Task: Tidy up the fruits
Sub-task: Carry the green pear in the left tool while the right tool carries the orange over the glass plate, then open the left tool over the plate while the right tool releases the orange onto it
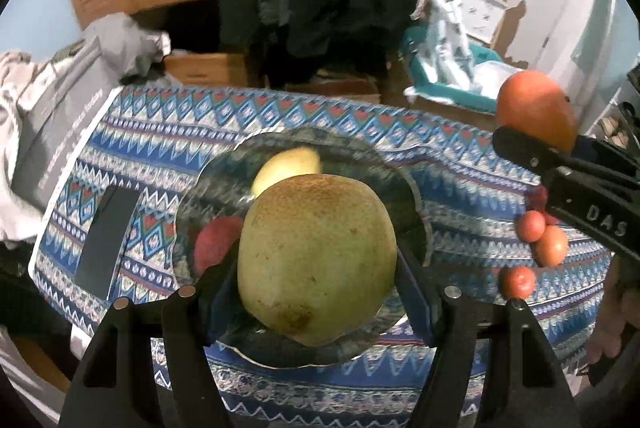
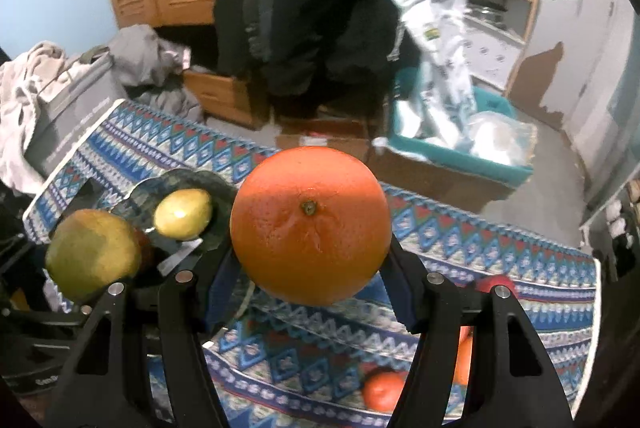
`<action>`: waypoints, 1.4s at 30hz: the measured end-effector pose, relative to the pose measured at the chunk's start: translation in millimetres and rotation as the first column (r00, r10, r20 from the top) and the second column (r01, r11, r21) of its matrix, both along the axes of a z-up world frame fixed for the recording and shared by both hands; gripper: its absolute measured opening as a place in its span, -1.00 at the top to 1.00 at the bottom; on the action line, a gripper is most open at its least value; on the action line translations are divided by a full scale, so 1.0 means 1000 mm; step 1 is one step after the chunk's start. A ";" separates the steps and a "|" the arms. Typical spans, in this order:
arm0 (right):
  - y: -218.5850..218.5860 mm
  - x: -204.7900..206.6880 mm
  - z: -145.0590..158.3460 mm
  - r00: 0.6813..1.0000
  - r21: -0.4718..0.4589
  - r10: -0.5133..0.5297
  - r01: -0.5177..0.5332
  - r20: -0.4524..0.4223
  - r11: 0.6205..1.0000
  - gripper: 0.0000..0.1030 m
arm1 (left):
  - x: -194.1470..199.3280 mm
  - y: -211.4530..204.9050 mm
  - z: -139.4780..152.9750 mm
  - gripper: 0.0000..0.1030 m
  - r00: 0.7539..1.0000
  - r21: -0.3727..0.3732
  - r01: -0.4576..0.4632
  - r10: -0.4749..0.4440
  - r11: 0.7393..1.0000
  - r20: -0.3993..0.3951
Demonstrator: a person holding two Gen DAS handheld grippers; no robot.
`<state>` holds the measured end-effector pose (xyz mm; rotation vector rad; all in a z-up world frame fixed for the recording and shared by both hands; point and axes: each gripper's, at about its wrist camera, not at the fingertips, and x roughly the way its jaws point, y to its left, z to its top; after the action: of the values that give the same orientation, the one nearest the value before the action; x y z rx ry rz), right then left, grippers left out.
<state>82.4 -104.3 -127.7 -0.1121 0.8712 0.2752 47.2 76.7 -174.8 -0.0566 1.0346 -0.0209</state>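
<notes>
Left tongs pinch a pear; right tongs, lettered "DAS", pinch an orange.

One pear, one orange, one lemon, one dish, four small red fruits.

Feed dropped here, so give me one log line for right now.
left tongs: shut on pear, over bowl | right tongs: shut on orange | bowl: lemon, red fruit

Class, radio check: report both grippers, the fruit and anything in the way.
Left gripper shut on green mango over glass plate. Right gripper shut on orange. Lemon, red fruit already on plate.
</notes>
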 end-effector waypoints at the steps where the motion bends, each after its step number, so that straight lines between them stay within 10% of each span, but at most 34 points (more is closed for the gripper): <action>1: 0.004 0.001 -0.003 1.000 0.003 0.007 -0.007 -0.006 1.000 -0.27 | 0.001 0.005 -0.007 -0.40 1.000 -0.003 -0.012 0.012 1.000 -0.018; 42: 0.077 0.020 -0.094 0.936 -0.016 0.161 -0.174 -0.313 0.985 -0.31 | 0.004 0.027 -0.087 -0.40 0.959 -0.011 -0.056 0.051 0.998 -0.280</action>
<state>102.0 -27.3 -221.4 -0.1880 1.1839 0.4420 51.1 103.9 -261.7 -0.1070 1.3154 0.0273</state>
